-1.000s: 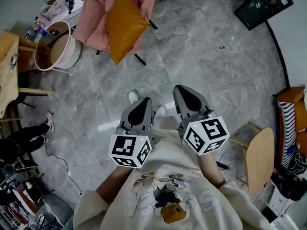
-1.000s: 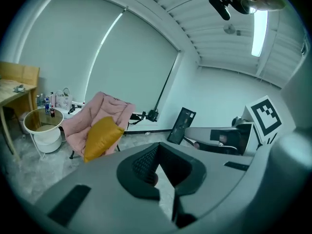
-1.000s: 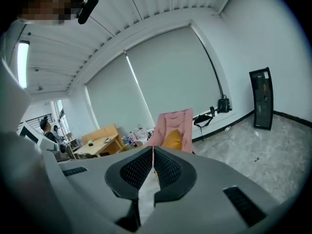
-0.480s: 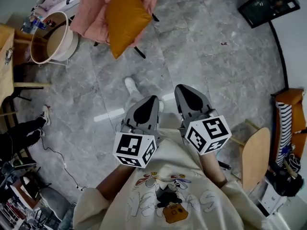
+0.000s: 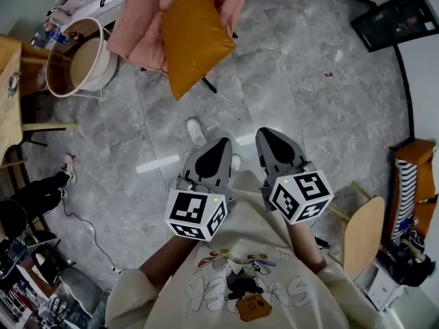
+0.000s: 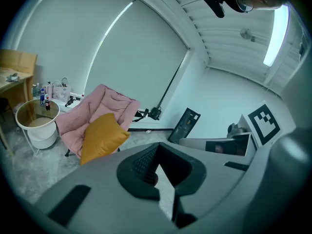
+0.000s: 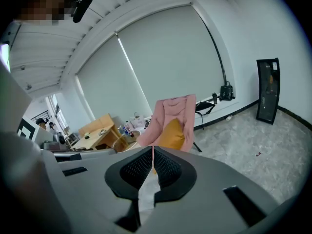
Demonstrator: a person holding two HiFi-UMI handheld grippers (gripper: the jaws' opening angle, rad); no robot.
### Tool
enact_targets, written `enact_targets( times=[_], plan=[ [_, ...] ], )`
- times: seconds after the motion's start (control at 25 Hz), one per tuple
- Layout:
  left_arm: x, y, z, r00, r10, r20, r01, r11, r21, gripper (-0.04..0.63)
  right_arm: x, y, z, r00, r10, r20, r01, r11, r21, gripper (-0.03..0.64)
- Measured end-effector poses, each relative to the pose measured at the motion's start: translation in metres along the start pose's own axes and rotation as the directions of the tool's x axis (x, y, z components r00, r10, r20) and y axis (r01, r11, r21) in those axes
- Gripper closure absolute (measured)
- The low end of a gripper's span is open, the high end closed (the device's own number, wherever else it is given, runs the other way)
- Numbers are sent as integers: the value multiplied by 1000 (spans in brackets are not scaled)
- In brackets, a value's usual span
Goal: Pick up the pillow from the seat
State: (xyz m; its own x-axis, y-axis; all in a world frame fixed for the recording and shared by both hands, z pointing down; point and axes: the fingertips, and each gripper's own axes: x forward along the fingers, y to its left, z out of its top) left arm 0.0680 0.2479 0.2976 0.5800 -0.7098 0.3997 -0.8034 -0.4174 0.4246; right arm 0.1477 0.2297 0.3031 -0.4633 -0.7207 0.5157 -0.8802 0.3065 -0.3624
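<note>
Where the pillow lies: the pillow (image 5: 195, 36) is propped on the seat of the pink chair (image 5: 140, 19), leaning against its backrest, one corner hanging past the seat's front edge.
Pillow, look: mustard-orange cloth, smooth and plump, square with pointed corners.
Chair, material: pale pink quilted padding in soft folds, on thin dark legs.
Floor (image 5: 295, 81): grey marbled tile, glossy, with streaks of reflected light.
Side table (image 5: 86, 60): round, cream tub-shaped body, just beside the chair.
Left tool (image 5: 218, 144): grey shell with black ribbed pads; jaws together, nothing between them.
Right tool (image 5: 269, 133): same build; jaws pressed together, empty.
Pose: both tools are held side by side close to the person's torso, noses pointing forward toward the chair, well apart from the pillow.
</note>
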Motion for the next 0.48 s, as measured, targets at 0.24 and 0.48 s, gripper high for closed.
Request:
enact_targets(
  times=[0.24, 0.48],
  plan=[
    [36, 44, 42, 999, -38, -15, 37, 999, -1, 589, 53, -9, 45, 998, -56, 7, 55, 998, 22, 589],
    [55, 87, 87, 997, -80, -1, 80, 997, 17, 591, 106, 5, 82, 996, -83, 9, 83, 996, 26, 589]
  ],
)
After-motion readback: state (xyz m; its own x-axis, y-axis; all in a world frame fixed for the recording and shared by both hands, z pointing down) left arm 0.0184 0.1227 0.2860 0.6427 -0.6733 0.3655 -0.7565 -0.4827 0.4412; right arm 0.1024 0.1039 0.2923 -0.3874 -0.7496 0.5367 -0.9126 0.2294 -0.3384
